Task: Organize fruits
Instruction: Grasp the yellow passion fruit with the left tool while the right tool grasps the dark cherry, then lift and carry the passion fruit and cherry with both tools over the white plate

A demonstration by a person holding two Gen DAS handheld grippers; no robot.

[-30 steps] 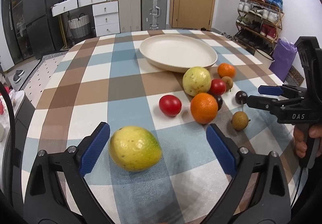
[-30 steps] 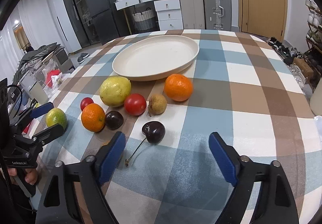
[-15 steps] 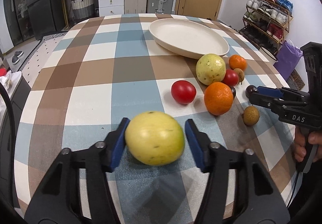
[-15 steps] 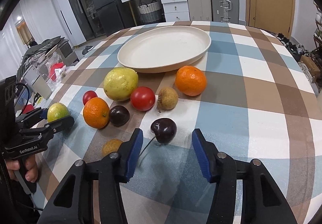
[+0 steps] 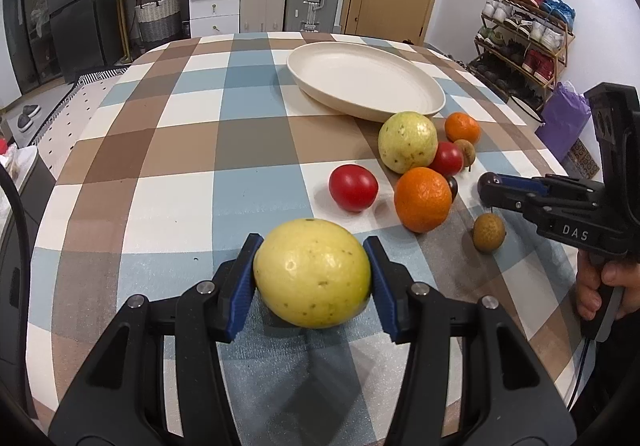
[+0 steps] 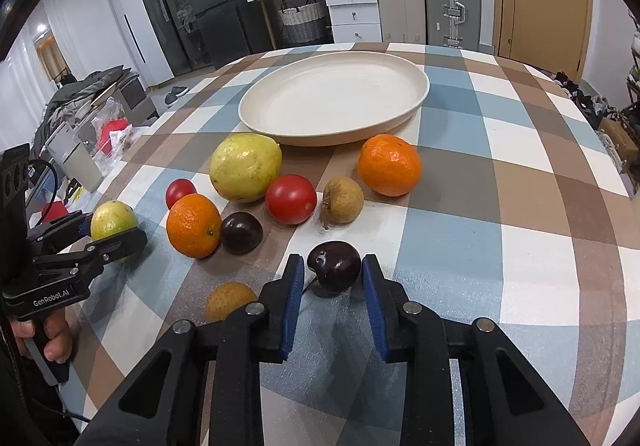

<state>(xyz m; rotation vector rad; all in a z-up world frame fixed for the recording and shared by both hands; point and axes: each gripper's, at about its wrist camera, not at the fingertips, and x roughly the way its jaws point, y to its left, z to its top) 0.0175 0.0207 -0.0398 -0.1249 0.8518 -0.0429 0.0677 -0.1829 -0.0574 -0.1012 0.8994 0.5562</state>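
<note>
**fruitbowl_fan:** Both tongs were busy at that point. Left gripper [image 5: 312,274] was clamped on the yellow-green guava [image 5: 313,273], blue pads pressed on both sides, at the near edge of the table. Its long axis ran side to side between the pads, with a small dark nub up top at the back. Right gripper [image 6: 330,278] had closed around the dark cherry [image 6: 334,266] — pads touching each side, stem trailing toward the left pad.

**plaid_tablecloth:** Any writing you could read?

**fruitbowl_fan:** Yeah, "DAS" on the right tool's body in the left view and "GenRobot.AI" on the left one in the right view. A hand gripped each handle.

**plaid_tablecloth:** And the setting?

**fruitbowl_fan:** Checked tablecloth [image 5: 180,149] in brown, blue and white. Cream plate [image 6: 336,97] sat bare at the far side, with the other guava [image 6: 245,173], two oranges, two tomatoes, longans and another dark fruit clustered just in front of it. Behind — suitcases, white drawers, a wooden door, and a shoe rack on the right.
</note>
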